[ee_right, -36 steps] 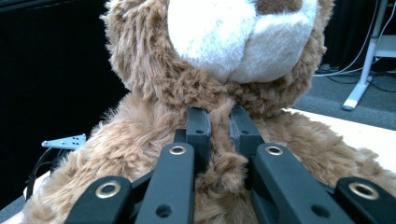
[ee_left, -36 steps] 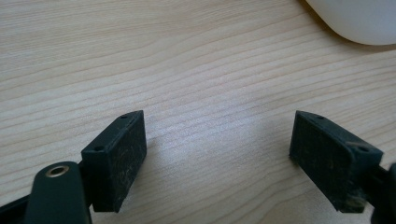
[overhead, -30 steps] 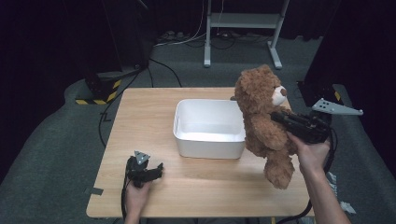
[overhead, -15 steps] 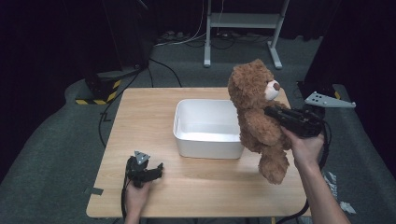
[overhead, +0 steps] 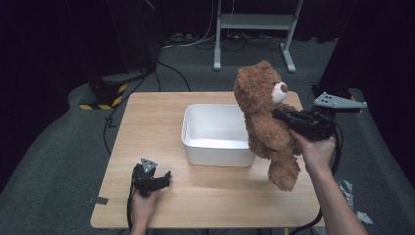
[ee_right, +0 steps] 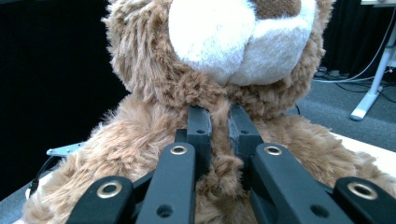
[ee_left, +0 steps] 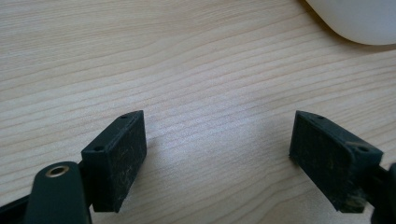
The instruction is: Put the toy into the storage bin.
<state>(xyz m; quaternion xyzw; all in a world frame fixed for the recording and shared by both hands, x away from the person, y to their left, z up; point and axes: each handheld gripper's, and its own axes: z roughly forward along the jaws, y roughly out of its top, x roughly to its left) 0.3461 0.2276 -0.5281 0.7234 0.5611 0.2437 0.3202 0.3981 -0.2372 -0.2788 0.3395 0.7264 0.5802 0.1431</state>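
My right gripper [overhead: 281, 115], clenched on the bear [overhead: 264, 122] at right of frame, holds it just beside the bin [overhead: 215, 149], not yet inside, while my left gripper [overhead: 164, 177] rests released, lower left.

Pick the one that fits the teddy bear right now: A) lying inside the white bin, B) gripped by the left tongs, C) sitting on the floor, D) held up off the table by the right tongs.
D: the right tongs are shut on the chest fur of the teddy bear, which hangs clear of the table beside the white bin.
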